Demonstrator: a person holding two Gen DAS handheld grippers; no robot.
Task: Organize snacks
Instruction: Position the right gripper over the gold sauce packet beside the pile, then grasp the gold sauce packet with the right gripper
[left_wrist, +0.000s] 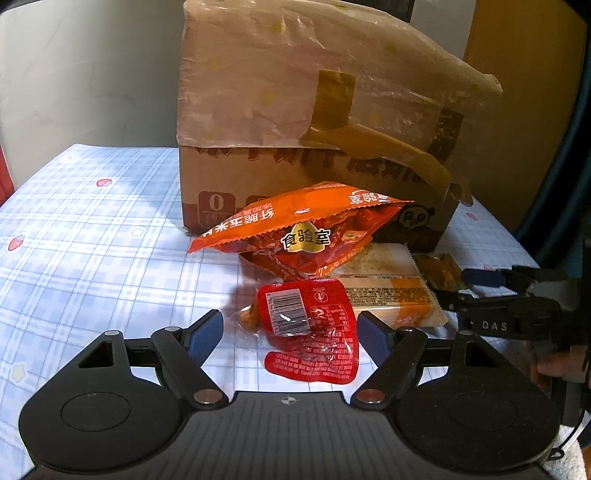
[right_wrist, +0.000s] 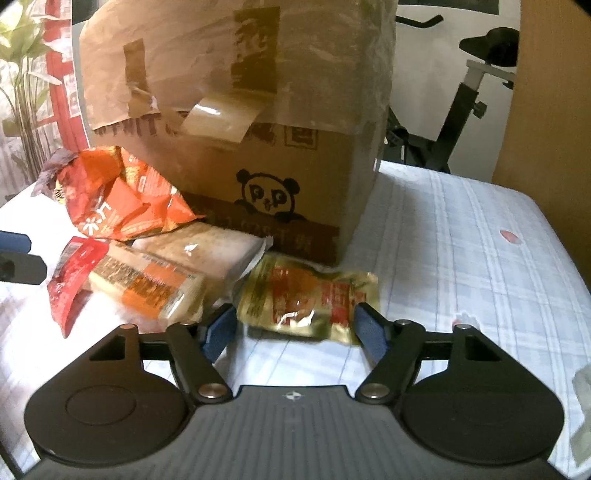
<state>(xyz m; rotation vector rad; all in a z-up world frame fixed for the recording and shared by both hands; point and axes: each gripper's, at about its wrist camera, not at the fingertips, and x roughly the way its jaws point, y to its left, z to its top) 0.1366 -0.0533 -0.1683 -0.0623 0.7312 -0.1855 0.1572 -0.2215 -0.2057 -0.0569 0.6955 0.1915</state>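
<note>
A red sachet with a barcode (left_wrist: 314, 332) lies flat between the pads of my left gripper (left_wrist: 290, 332), which is open; a gap shows on the sachet's left. My right gripper (right_wrist: 295, 325) has its blue pads against both ends of a gold snack packet (right_wrist: 306, 299) that rests on the cloth. The right gripper (left_wrist: 461, 288) also shows at the right edge of the left wrist view. An orange chip bag (left_wrist: 295, 225), a white cracker pack (left_wrist: 376, 258) and an orange-labelled biscuit pack (left_wrist: 391, 299) are piled in front of a taped cardboard box (left_wrist: 314, 110).
The blue checked tablecloth (left_wrist: 92, 240) is bare to the left of the pile, and bare cloth (right_wrist: 461, 240) also lies right of the box (right_wrist: 240, 129). An exercise bike (right_wrist: 461, 110) and a wooden panel (right_wrist: 554, 110) stand beyond the table's far edge. A hand (left_wrist: 554, 365) holds the right gripper.
</note>
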